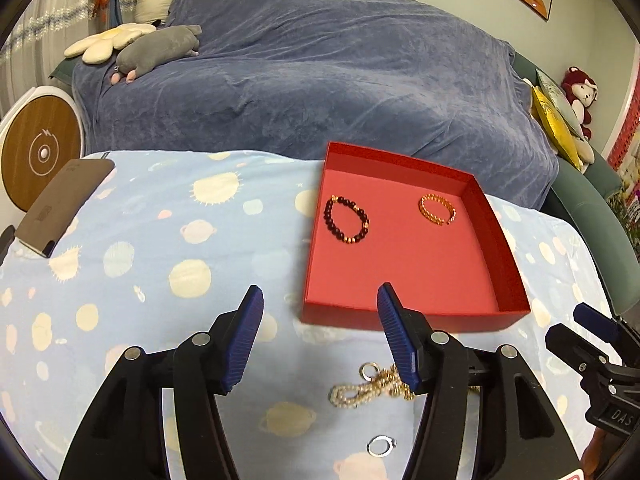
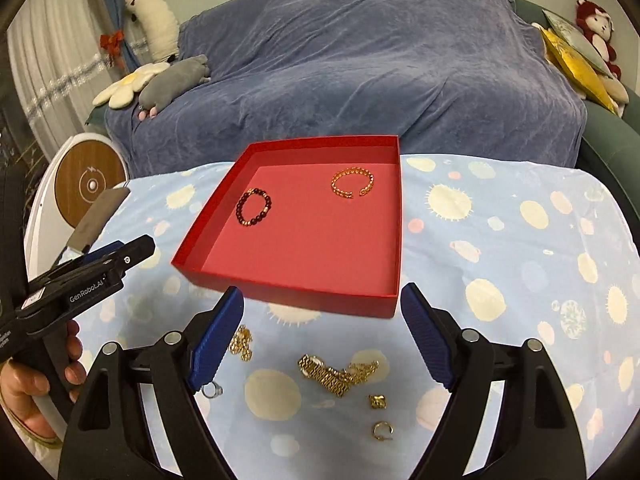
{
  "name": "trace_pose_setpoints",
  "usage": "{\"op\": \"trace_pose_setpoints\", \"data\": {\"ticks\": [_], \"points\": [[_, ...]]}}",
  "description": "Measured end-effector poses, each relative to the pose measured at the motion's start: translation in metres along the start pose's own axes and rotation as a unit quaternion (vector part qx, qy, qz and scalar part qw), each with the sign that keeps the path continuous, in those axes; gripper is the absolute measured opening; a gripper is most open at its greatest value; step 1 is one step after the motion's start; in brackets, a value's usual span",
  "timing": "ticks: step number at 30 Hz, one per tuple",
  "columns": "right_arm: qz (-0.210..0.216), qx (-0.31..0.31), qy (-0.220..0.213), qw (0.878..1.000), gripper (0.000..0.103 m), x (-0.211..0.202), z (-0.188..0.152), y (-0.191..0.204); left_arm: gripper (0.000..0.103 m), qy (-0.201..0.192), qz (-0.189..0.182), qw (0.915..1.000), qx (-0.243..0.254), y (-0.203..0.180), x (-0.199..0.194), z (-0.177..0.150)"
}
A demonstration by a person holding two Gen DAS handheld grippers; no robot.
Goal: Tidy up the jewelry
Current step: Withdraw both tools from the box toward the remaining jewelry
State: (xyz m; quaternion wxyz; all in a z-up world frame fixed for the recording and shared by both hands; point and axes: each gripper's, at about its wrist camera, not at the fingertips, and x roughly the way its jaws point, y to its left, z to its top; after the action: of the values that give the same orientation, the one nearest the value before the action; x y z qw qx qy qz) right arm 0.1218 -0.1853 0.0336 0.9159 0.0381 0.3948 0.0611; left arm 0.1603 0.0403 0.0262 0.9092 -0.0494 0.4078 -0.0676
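Your left gripper (image 1: 320, 300) is hanging open with nothing between the blue pads, nose tilted down at the near edge of the red box (image 1: 508, 240). Your right gripper (image 2: 322, 300) is spread even wider, also empty, hovering over that same near wall of the box.

Inside the box, the dark bead bracelet (image 1: 346, 220) lies flat towards the far left corner and the gold chain bracelet (image 1: 437, 209) sits towards the far right, the two well apart.

Everything else is still outside, on the near side of the box, on the planet-print cloth covering the tabletop (image 1: 160, 248). In the left view there's a pearl-and-gold necklace (image 1: 360, 390) bunched up just short of the box wall, and a silver ring (image 1: 381, 446) closer to you. In the right view you get a gold watch-style band (image 2: 332, 374) heaped near the box front, a small gold chain (image 2: 241, 344) to its left, a silver ring (image 2: 211, 390) half tucked behind your left pad, plus a gold charm (image 2: 377, 402) and a gold hoop (image 2: 383, 430) nearest you.

Beyond the box's far side is a sofa under a blue throw (image 1: 320, 80).
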Motion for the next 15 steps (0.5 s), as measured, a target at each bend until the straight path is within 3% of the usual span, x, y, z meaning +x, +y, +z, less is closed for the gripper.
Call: {"op": "trace_pose_setpoints", "data": {"ticks": [5,15], "points": [[0.006,-0.003,0.016,1.000,0.078,-0.005,-0.028,-0.001,0.063,0.014,-0.002,0.9999,-0.005,0.008,-0.009,-0.027],[0.012,0.004,0.067,0.998,0.078,0.011,-0.063,-0.006,0.063,0.047,-0.015,0.9987,0.011,0.010,0.004,-0.054]]}}
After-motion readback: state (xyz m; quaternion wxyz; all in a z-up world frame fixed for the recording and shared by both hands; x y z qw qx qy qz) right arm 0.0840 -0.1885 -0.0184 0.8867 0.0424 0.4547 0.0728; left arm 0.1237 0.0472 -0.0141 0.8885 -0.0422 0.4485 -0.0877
